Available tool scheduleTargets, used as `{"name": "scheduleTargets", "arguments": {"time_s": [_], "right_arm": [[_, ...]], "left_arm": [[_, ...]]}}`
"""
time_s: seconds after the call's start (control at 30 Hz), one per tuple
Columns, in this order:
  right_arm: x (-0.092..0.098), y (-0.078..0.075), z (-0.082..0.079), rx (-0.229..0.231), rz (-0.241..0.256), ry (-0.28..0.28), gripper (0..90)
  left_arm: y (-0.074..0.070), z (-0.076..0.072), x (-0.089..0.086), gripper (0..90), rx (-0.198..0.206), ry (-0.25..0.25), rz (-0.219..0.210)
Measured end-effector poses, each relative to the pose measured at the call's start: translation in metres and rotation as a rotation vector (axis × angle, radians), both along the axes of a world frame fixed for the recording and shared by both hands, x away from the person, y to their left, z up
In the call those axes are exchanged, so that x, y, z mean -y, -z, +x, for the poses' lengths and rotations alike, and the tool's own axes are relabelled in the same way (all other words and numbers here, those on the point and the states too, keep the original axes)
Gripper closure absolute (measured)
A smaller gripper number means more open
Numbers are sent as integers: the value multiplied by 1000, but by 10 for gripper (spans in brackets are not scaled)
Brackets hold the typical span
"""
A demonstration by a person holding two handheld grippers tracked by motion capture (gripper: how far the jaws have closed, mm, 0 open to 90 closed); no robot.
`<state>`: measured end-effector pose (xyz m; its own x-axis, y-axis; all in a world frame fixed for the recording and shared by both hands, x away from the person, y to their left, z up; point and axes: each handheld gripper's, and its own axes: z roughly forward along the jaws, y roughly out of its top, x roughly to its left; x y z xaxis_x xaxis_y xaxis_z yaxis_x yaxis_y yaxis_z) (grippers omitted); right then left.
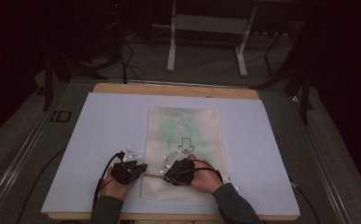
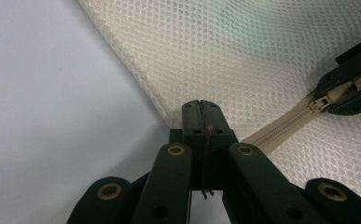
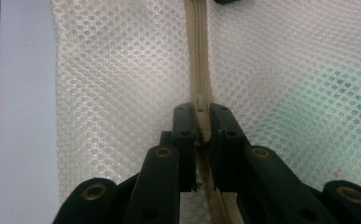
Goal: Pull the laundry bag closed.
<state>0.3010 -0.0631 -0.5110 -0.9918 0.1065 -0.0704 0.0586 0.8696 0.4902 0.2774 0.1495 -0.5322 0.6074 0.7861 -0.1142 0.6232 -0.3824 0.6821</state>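
Left gripper view: left tongs (image 2: 200,109) pressed together on the mesh bag (image 2: 243,51) edge; farther along, right tongs (image 3: 203,116) pinch the zipper pull (image 3: 199,101).

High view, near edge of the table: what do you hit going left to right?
Bare blue-white mat → left hand-held gripper → right hand-held gripper, on the mesh bag → white tag at the bag's right edge → bare mat again.
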Motion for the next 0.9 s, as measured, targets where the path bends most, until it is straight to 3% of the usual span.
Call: {"name": "scheduleTargets", "arguments": {"time_s": [0.9], "right_arm": [[13, -2, -1, 1, -11, 2, 824]], "left_arm": [[0, 0, 0, 897, -1, -1, -1]]}}
